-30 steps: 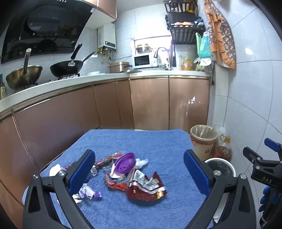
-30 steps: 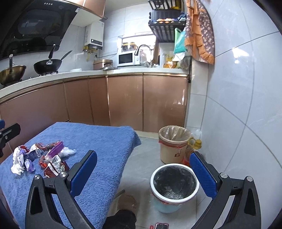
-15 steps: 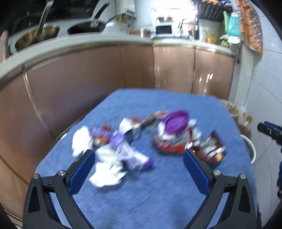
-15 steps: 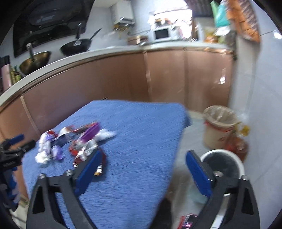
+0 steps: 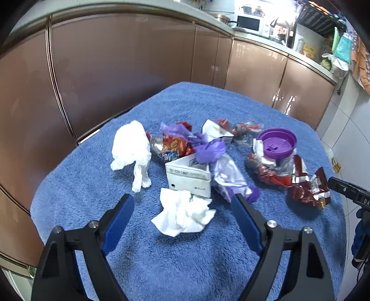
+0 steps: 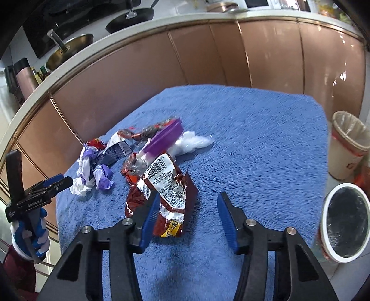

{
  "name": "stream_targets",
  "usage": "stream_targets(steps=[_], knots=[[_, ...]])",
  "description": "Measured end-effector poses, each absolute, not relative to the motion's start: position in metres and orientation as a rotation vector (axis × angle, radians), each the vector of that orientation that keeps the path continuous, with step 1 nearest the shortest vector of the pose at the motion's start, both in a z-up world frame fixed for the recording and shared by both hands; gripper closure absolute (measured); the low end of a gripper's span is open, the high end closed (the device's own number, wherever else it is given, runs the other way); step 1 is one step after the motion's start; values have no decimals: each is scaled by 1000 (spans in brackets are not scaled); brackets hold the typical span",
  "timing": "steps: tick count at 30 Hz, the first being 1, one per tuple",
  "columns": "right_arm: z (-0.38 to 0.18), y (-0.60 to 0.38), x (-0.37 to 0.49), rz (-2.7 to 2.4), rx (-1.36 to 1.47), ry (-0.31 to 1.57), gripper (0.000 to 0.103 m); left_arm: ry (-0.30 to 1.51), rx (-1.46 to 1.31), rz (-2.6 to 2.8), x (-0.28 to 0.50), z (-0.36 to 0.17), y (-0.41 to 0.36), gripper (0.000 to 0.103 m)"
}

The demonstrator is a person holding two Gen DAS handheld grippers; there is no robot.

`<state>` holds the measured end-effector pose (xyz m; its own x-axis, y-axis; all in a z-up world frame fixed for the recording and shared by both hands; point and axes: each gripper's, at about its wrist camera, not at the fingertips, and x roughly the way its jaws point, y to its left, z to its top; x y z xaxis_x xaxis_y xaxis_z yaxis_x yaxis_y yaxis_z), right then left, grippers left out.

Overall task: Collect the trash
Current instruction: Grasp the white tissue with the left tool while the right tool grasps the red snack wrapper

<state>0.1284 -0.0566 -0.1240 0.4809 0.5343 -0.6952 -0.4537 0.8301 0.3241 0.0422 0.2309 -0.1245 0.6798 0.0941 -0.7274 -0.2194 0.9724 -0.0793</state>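
Note:
Trash lies on a blue towel-covered table (image 5: 189, 261): a crumpled white tissue (image 5: 185, 214), a second tissue (image 5: 133, 148), a white carton (image 5: 188, 177), purple plastic (image 5: 209, 150), a purple lid (image 5: 277, 143) and red snack wrappers. My left gripper (image 5: 182, 203) is open, its fingers either side of the near tissue. My right gripper (image 6: 188, 202) is open over a red snack bag (image 6: 166, 194), its left finger against the bag. A white bin with a black liner (image 6: 344, 222) stands on the floor at the right.
Copper-coloured cabinets (image 5: 120, 60) curve behind the table. A beige bin with a clear liner (image 6: 346, 150) stands by the wall. Pans (image 6: 129, 18) sit on the stove above. The other gripper shows at each view's edge.
Both grippers have dropped and tilted down toward the table. The left moved to the left part of the pile, the right swung from the floor bin to the red snack bag.

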Motion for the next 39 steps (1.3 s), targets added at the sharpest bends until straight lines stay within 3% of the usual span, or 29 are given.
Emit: stream_targets(steps=[11, 15, 18, 21, 39], knots=[[-143, -39, 145, 650, 75, 941, 63, 876, -287, 143, 50, -152, 248, 53], [-146, -34, 145, 672, 67, 957, 78, 882, -297, 127, 48, -155, 247, 73], [-146, -32, 144, 683, 61, 961, 89, 876, -298, 125, 44, -154, 246, 80], [-145, -32, 143, 687, 53, 954, 95, 862, -296, 127, 38, -148, 244, 81], [-89, -67, 96, 652, 59, 785, 98, 729, -218, 102, -13, -75, 221, 83]])
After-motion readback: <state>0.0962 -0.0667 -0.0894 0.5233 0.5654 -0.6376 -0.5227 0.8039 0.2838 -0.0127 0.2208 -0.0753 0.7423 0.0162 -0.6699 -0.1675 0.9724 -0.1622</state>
